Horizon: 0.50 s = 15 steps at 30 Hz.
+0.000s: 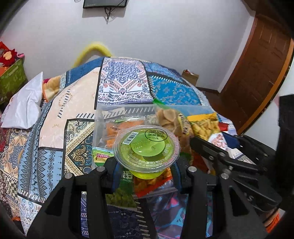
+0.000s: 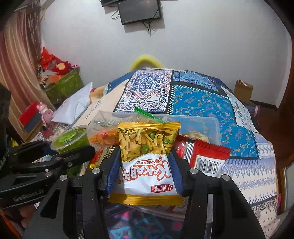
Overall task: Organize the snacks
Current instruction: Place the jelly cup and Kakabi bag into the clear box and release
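Left fingers (image 1: 117,169) clamped on jelly cup (image 1: 146,145), right fingers (image 2: 114,163) on chip bag (image 2: 147,161); clear bin (image 2: 198,121) part-filled, both snacks not yet placed

A bedroom in a home. Shown by a bed under a patchwork quilt (image 2: 202,103), a white pillow (image 1: 23,108) at its side, a dark screen (image 2: 139,11) mounted on the white wall with loose cables, a brown wooden door (image 1: 261,73), a striped curtain (image 2: 20,60), and a green storage box (image 2: 64,86) heaped with soft toys.
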Tool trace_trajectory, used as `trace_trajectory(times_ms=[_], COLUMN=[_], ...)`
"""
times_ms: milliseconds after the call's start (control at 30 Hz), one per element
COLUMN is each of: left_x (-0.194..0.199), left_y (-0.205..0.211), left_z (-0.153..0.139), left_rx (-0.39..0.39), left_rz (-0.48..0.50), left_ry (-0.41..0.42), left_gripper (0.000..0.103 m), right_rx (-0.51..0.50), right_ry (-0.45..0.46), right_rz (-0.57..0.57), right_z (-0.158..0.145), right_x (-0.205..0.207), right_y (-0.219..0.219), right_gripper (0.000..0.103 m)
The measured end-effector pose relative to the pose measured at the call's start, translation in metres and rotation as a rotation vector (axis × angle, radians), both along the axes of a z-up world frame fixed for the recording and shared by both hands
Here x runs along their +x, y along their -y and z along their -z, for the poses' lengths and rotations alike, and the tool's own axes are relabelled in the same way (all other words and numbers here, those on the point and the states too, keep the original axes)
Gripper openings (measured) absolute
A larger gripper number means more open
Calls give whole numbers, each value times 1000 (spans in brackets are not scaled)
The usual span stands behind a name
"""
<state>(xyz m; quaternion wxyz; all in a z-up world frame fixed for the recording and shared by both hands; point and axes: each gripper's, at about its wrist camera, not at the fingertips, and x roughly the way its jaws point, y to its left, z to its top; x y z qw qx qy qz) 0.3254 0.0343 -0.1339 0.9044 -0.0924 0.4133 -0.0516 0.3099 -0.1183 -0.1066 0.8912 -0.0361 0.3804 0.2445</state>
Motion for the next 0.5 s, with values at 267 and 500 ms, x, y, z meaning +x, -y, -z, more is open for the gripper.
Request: trace_trajectory(times_ms=[267,500], left_x=[9,7], left_y=[6,7], left_z=[15,11], left_rx=[2,-2], left_rz=[15,34], left_ry=[-43,-56], left_gripper=[45,46], right_rx=[-46,-49], right_ry=[-2,-15], right_rz=[-19,-25], right_z=[6,3], right_x=[0,-3], right_y=[3,8], right_gripper=[47,60])
